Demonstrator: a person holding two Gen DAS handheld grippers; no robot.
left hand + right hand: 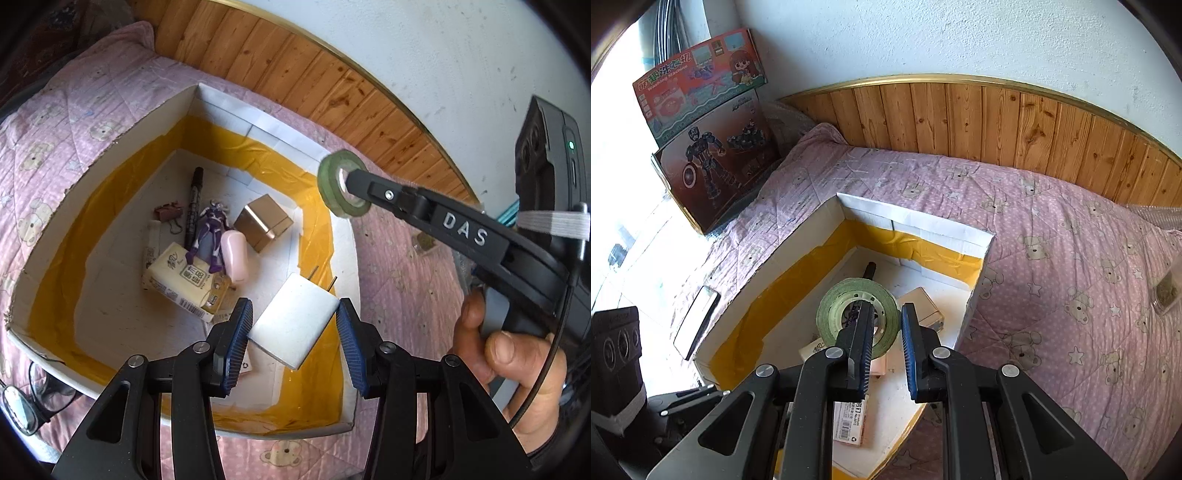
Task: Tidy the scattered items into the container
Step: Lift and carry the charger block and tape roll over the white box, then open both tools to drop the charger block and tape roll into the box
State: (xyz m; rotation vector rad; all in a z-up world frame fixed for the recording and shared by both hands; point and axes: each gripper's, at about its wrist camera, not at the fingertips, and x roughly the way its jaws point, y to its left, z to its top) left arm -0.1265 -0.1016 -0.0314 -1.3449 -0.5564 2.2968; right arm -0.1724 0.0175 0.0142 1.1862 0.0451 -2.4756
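both grippers are held loaded over the white box (110, 162).

a white charger block (295, 325), its two prongs pointing away, is clamped between the pads of the left gripper (293, 334) above the box's near corner. a green tape roll (858, 314) is pinched through its core by the clenched right gripper (886, 343). inside the box are seen a marker (194, 206), a purple figure (212, 236), a tissue pack (184, 284) and a gold cube (263, 223).
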